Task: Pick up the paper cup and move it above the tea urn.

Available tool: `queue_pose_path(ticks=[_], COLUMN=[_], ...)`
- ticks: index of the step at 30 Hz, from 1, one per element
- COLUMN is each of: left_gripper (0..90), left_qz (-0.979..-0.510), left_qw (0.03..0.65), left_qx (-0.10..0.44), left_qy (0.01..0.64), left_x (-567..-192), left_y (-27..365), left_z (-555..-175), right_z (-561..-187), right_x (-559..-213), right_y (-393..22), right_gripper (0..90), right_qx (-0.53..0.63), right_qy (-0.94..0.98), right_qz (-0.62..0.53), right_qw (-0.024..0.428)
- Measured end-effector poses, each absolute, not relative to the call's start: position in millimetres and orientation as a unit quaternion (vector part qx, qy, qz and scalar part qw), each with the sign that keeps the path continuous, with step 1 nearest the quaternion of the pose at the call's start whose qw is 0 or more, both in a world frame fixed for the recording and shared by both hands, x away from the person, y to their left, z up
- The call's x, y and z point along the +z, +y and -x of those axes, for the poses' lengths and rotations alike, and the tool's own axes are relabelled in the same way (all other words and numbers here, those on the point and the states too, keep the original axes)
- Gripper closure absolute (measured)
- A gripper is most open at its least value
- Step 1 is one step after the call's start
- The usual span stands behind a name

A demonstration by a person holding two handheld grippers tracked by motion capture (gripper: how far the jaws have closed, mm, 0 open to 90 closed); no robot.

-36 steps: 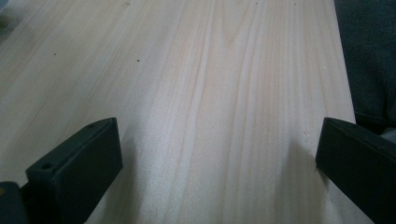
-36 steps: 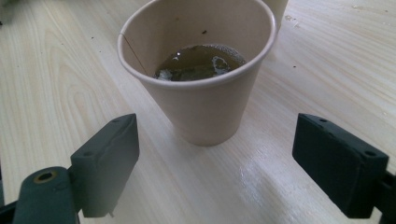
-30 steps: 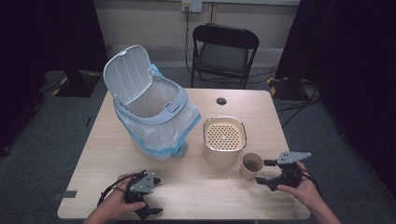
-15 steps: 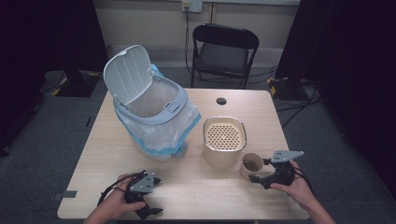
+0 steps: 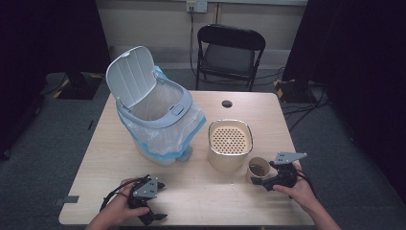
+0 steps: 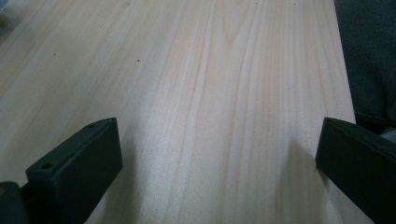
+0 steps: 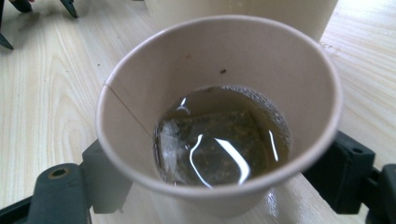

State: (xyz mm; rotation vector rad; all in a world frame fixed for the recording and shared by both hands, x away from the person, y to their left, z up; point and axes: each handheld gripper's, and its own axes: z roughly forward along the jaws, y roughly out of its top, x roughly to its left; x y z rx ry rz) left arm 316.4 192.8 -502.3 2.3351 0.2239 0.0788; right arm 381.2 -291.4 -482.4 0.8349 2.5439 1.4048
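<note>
My right tool [image 7: 219, 186] has just been closing around the paper cup [image 7: 219, 112] of tea, jaws flanking it low to keep it upright; my left tool [image 6: 210, 163] rests spread on the table [image 6: 196, 70]

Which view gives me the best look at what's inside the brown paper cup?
The right gripper view: the brown paper cup sits between the jaws, with a tea bag in dark liquid. The high view shows the cup small beside the cream strainer bin, contents unclear. The left gripper view shows bare wooden table.
</note>
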Motion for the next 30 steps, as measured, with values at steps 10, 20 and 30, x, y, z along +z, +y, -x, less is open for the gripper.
queue_pose_path(ticks=[10,20,30], left_gripper=[0.0,0.0,0.0], left_qz=[-0.917,-0.917,-0.917], left_qw=[0.387,0.387,0.387], left_qx=[0.031,0.031,0.031], left_qy=[0.088,0.088,0.088], left_x=[-502,-502,-502], left_y=[193,193,193], left_z=[-316,-316,-316], right_z=[-384,-383,-385], right_x=[-486,-486,-473], right_y=[-286,-286,-296], right_gripper=[22.3,24.9,25.4], right_qx=[0.469,0.471,0.461], right_qy=[0.839,0.839,0.843], right_qz=[-0.27,-0.264,-0.265], right_qw=[0.057,0.065,0.081])
